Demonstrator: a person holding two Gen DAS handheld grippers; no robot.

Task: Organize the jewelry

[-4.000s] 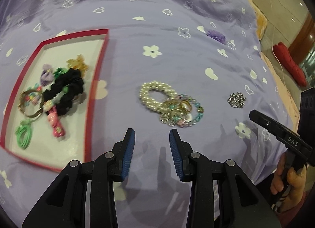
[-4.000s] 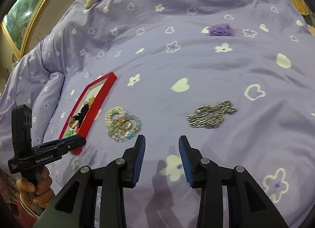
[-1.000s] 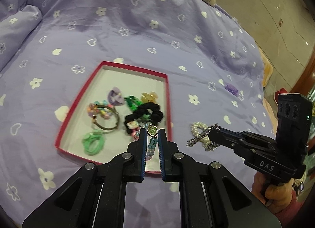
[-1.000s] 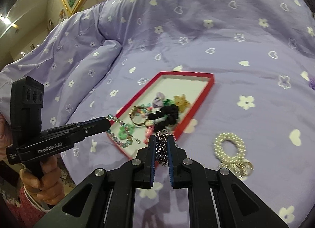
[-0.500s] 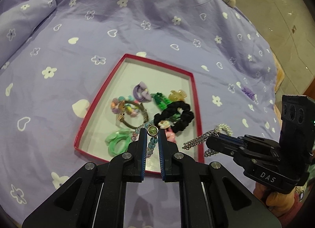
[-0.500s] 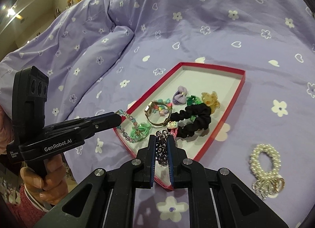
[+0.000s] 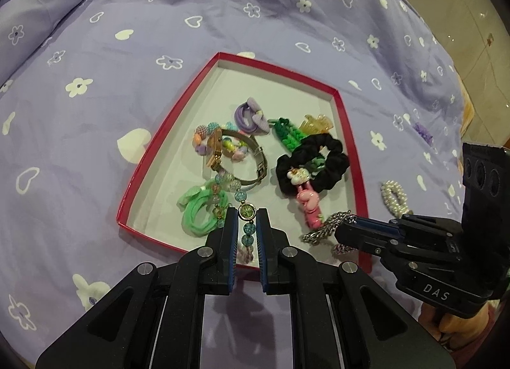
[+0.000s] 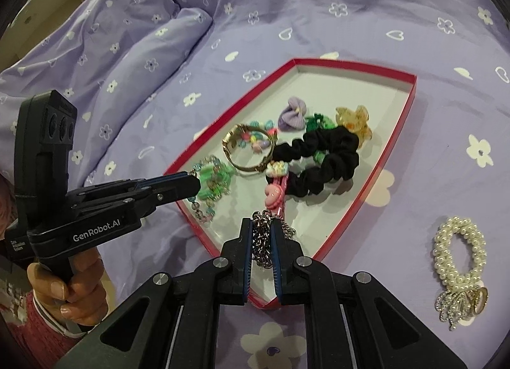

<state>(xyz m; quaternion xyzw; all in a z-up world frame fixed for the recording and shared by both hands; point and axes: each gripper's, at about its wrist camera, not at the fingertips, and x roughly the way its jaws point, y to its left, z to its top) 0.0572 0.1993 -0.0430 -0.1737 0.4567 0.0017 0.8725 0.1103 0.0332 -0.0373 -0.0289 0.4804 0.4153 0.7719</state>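
Note:
A red-rimmed tray [image 7: 187, 98] [image 8: 404, 117] lies on the purple bedspread and holds a black scrunchie [image 7: 312, 165] [image 8: 325, 158], a watch [image 7: 236, 158], green hair ties [image 7: 199, 209] and several clips. My left gripper [image 7: 247, 214] is shut on a blue-green beaded bracelet [image 7: 246, 232] over the tray's near edge; it also shows in the right wrist view [image 8: 194, 185]. My right gripper [image 8: 263, 228] is shut on a silver chain [image 8: 262, 241] above the tray's near corner; it also shows in the left wrist view [image 7: 339, 230].
A pearl bracelet with small rings [image 8: 459, 254] [image 7: 395, 193] lies on the bedspread right of the tray. A purple flower piece [image 7: 422, 131] sits farther right. A bedspread fold [image 8: 153, 47] rises at the far left.
Both grippers have moved closer over the tray's near end, each still holding its piece. The beaded bracelet now hangs over the green hair ties.

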